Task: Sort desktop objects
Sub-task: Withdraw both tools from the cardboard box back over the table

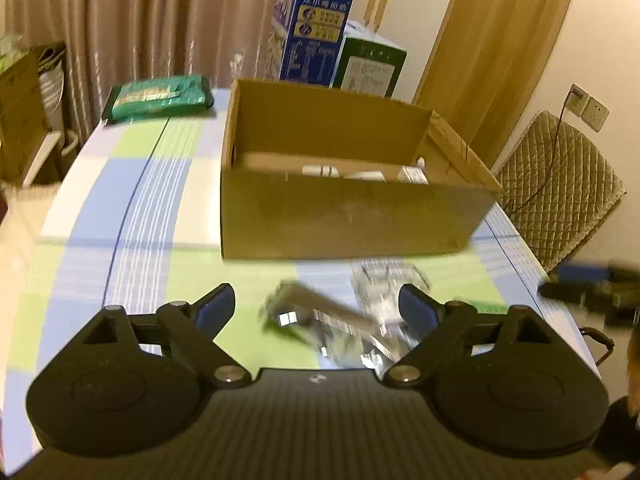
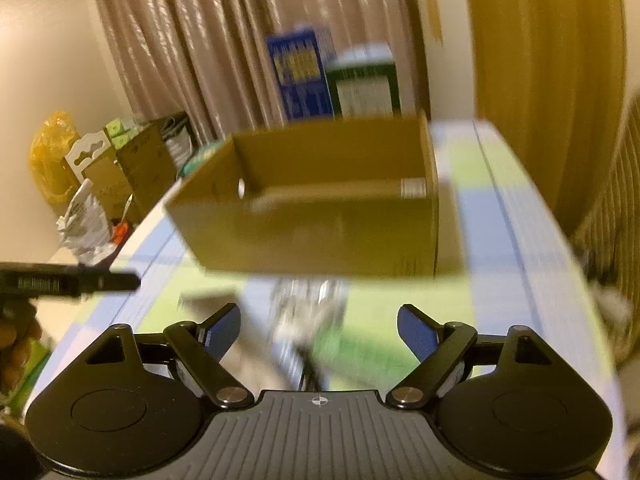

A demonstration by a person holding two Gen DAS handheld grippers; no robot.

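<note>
Left gripper [image 1: 316, 304] and right gripper [image 2: 318, 326] are hanging released, empty. Crinkled clear packaging [image 1: 384, 300] is lying near them, before the cardboard box [image 1: 344, 216]; likely light, slippery, best pinched at an edge.

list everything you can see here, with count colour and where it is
cardboard box: one, brown, open-topped, mid-table
white items: several, blurred, inside the box
clear wrapped objects: a blurred heap, shiny, on the cloth in front of the box
green packet: one, far left corner of the table
blue carton: one, upright behind the box
green-and-white carton: one, right of the blue one
tablecloth: one, checked blue, green, white
quilted chair: one, beige, right of the table
left gripper: black, blue pads, open, empty
right gripper: the same, open, empty
</note>
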